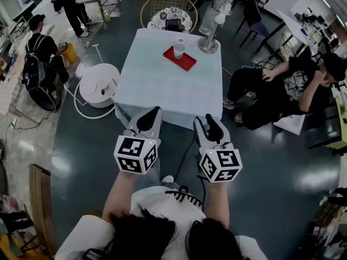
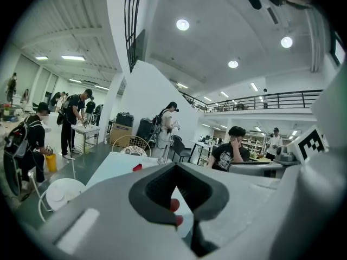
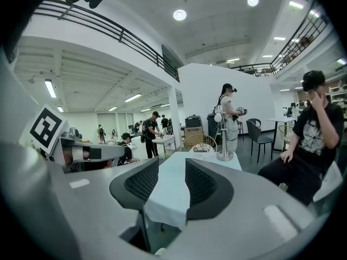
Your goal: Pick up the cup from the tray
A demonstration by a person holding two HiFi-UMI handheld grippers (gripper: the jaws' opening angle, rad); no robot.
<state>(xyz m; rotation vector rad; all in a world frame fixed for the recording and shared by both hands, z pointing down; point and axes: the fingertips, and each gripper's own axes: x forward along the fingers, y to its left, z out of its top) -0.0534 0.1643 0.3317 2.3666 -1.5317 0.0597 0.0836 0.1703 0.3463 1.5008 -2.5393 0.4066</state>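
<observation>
A white cup stands upright on a red tray at the far side of a table with a pale blue cloth. Both grippers hover side by side short of the table's near edge, far from the cup. My left gripper looks shut, its dark pads meeting at the tips with nothing held. My right gripper is open, with only the table cloth showing in the gap between its pads. In the left gripper view a corner of the red tray peeks over the jaw.
A silver table lamp stands just right of the tray. Behind the table is a wire chair. On the floor to the left sits a round white machine with a hose. A seated person is close on the right, and others stand at the left.
</observation>
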